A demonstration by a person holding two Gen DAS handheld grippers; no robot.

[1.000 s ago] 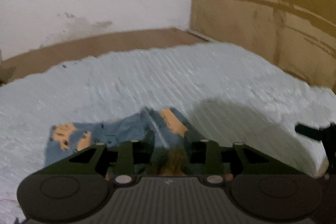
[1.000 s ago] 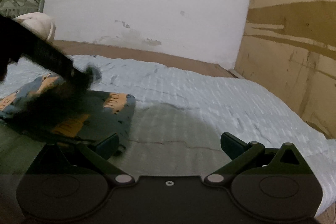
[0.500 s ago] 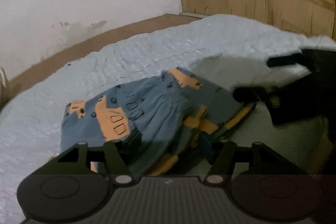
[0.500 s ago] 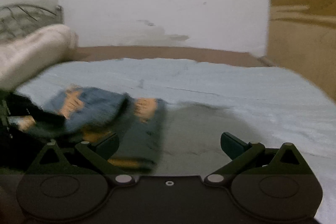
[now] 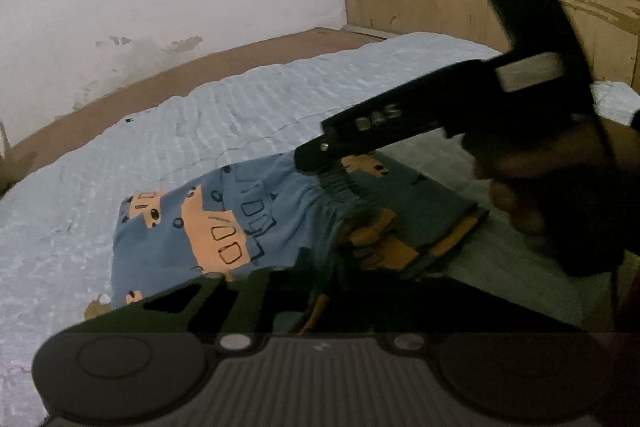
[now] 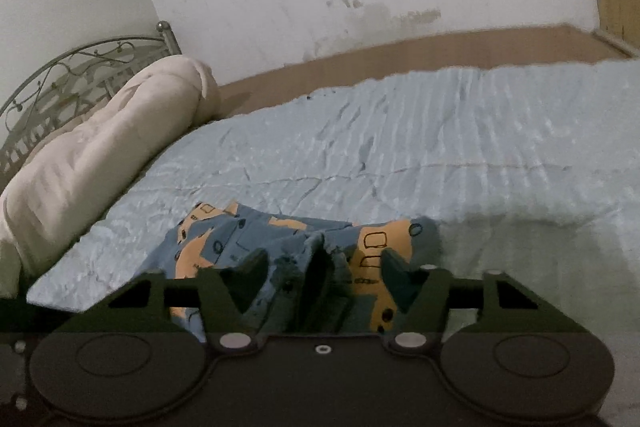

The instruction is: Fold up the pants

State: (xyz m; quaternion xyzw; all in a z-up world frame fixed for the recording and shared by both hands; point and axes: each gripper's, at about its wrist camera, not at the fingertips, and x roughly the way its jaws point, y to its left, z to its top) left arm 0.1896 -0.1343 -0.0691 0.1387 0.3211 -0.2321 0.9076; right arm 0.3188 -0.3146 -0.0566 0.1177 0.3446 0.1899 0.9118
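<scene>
Left wrist view: the pants (image 5: 224,223), blue with orange truck print, lie bunched on the bed (image 5: 248,115), near its front edge. A second ago only a strip of them showed past the left claw (image 5: 304,267); now the whole bundle is in view, the gathered waistband running toward the middle. The left claw's jaws are closing: half a second ago they stood apart either side of the fabric, now they are drawn nearly together with a fold of the near edge pinched between them. The right claw (image 5: 316,157) has come in from the right and now reaches over the far side of the bundle, its tip at the waistband; a hand (image 5: 560,195) grips its handle.

Right wrist view: a second ago the right claw (image 6: 322,267) stood wide over bare bed beside the pants; now it straddles a raised ridge of fabric, jaws closing, pads not yet pressing. A pillow (image 6: 100,151) lies at the headboard (image 6: 52,75), well apart.

Judgement: both claws are taking hold of one edge, so the next fold is being set up. The bundle looks rumpled; layers may slip unevenly when lifted.
</scene>
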